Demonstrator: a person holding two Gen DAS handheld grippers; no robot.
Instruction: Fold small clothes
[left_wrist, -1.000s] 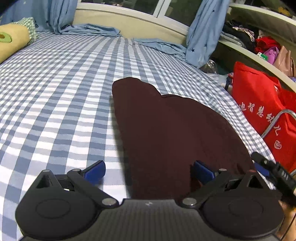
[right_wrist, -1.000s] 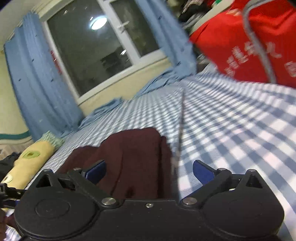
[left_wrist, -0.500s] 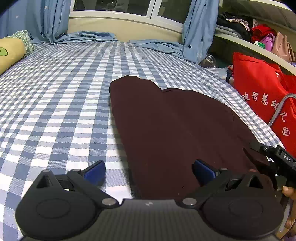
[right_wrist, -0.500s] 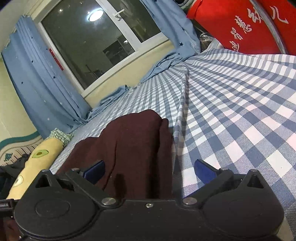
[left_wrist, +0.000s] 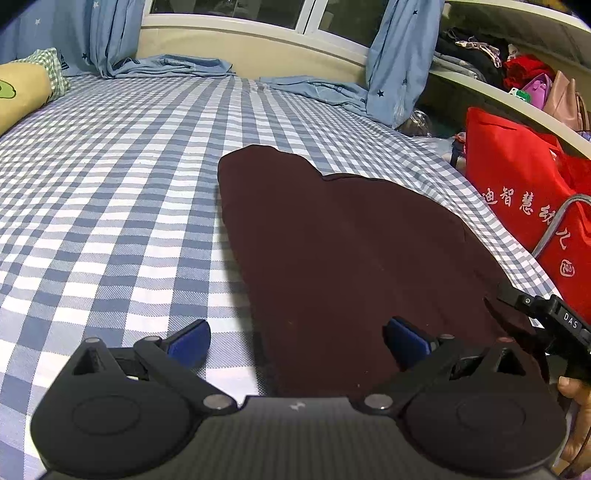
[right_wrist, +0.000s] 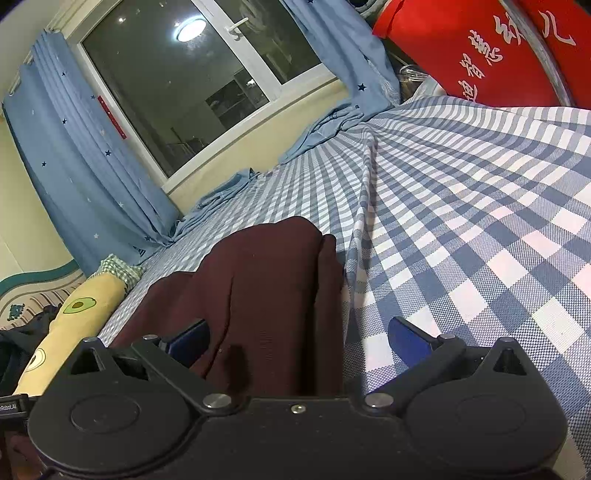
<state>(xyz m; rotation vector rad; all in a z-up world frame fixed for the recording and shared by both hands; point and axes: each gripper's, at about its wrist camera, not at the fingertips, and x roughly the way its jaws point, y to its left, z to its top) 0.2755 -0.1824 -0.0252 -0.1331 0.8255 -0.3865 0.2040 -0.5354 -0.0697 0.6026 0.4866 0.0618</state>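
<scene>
A dark maroon garment (left_wrist: 351, 251) lies flat on the blue-and-white checked bed sheet (left_wrist: 110, 206). My left gripper (left_wrist: 297, 345) is open, low over the garment's near left edge: one blue fingertip is over the sheet, the other over the cloth. In the right wrist view the same garment (right_wrist: 266, 288) shows a fold along its right side. My right gripper (right_wrist: 299, 343) is open and straddles that folded edge, left fingertip over the cloth, right fingertip over the sheet. The other tool's black body (left_wrist: 546, 321) shows at the garment's right corner.
A red bag (left_wrist: 524, 192) with white characters and a metal tube stands off the bed's right side. Blue curtains (right_wrist: 85, 158) hang at the window, their hems lying on the bed. A yellow avocado-print pillow (right_wrist: 74, 314) lies at the left. Shelves with clutter are at far right.
Both views have shifted slightly, with the left camera tilting up to show more of the window wall. The right gripper has crept closer to the garment's folded edge. Both grippers stay open.
</scene>
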